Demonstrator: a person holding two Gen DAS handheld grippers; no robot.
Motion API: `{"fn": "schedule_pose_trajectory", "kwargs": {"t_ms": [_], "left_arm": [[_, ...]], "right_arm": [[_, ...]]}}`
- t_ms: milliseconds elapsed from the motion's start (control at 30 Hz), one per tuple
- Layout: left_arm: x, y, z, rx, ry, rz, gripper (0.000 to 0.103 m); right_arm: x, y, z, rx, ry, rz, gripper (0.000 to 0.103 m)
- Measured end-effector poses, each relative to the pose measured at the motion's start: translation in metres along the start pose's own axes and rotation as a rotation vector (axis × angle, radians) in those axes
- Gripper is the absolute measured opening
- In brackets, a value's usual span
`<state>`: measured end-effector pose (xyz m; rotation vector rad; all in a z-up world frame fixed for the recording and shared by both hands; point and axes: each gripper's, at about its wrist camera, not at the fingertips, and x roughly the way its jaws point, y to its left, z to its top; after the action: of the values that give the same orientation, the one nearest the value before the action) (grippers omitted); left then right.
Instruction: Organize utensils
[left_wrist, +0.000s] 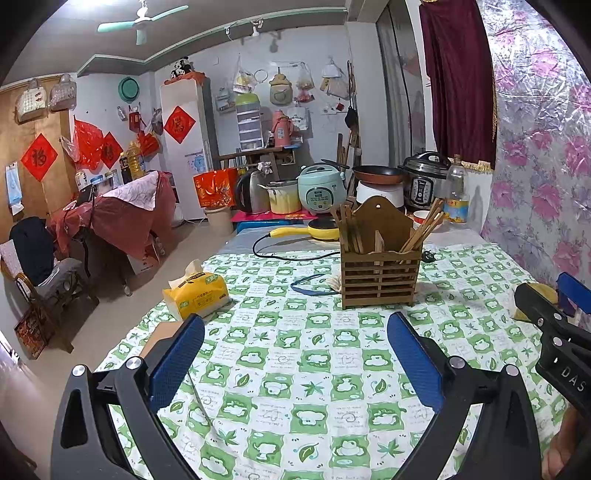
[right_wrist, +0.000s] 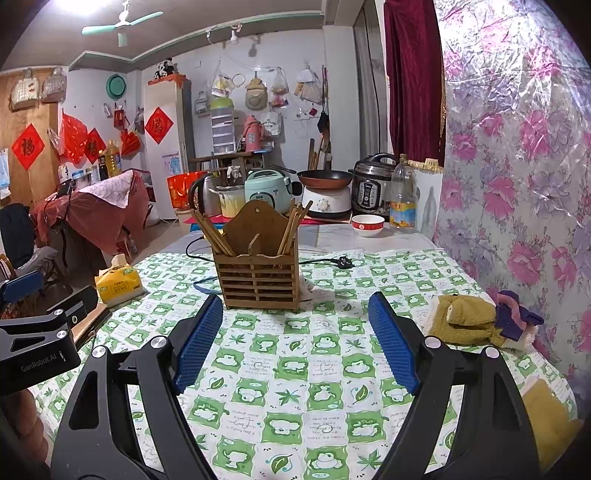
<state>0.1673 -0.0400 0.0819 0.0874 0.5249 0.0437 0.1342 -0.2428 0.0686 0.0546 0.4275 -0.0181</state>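
Your left gripper (left_wrist: 295, 354) and right gripper (right_wrist: 295, 339) are both spread wide, grasping nothing; the wooden holder (right_wrist: 258, 273) stands just beyond your fingertips, chopsticks (right_wrist: 214, 232) already sorted inside, so you're likely finished

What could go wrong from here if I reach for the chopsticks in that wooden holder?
The chopsticks lean outward in the wooden holder, so pulling one sideways might tip the light holder. A black power cord lies just behind it and could snag. Both the left gripper and right gripper are open and empty.
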Motion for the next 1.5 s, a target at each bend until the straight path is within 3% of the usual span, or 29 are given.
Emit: {"fn": "schedule_pose_trajectory", "kwargs": {"t_ms": [300, 1500], "left_arm": [[-0.0009, 0.0028, 0.0017, -0.015, -0.007, 0.024, 0.097], [0.0007, 0.004, 0.002, -0.013, 0.005, 0.005, 0.097]], "right_arm": [[0.0004, 0.0001, -0.0005, 0.0, 0.001, -0.001, 0.079], [0.0003, 0.0004, 0.0001, -0.002, -0.007, 0.001, 0.079]]}}
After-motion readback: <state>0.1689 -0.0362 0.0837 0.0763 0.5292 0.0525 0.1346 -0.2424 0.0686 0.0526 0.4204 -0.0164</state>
